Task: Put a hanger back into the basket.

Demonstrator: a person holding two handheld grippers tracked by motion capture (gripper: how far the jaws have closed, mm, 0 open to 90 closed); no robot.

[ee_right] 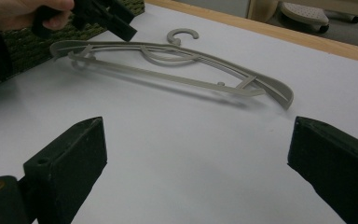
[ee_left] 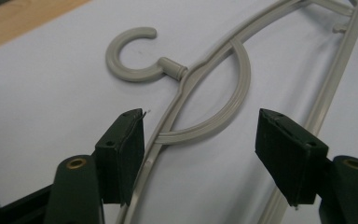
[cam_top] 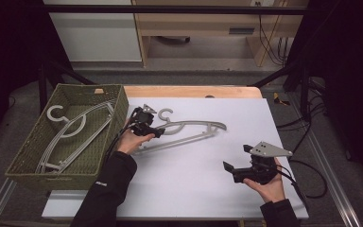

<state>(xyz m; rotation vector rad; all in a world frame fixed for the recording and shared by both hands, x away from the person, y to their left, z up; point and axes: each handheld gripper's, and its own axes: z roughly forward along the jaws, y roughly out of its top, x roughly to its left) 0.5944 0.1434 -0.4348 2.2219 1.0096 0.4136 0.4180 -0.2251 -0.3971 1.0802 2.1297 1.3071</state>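
- Left gripper (cam_top: 157,132) down over the near arm of the pale grey plastic clothes hanger (cam_top: 189,133), jaws apart and straddling that arm; inner face of one pad (ee_left: 126,149) right against the bar, the other pad well off it, nothing clamped.
- Hanger flat on the white table sheet (cam_top: 208,189), hook (ee_left: 133,56) pointing toward the far wooden table edge (cam_top: 194,91), just short of that edge.
- Right gripper (cam_top: 238,165) well apart from the hanger, nearer the person's side, jaws wide apart with nothing between them but bare sheet.
- Green woven rectangular basket (cam_top: 28,161) just left of the hanger's left tip, its wall near the left hand (cam_top: 133,140); a second grey hanger (cam_top: 71,137) lying inside it.
- Open white sheet in front of the hanger, between it and the right gripper, and beyond its right tip out to the sheet's right edge.
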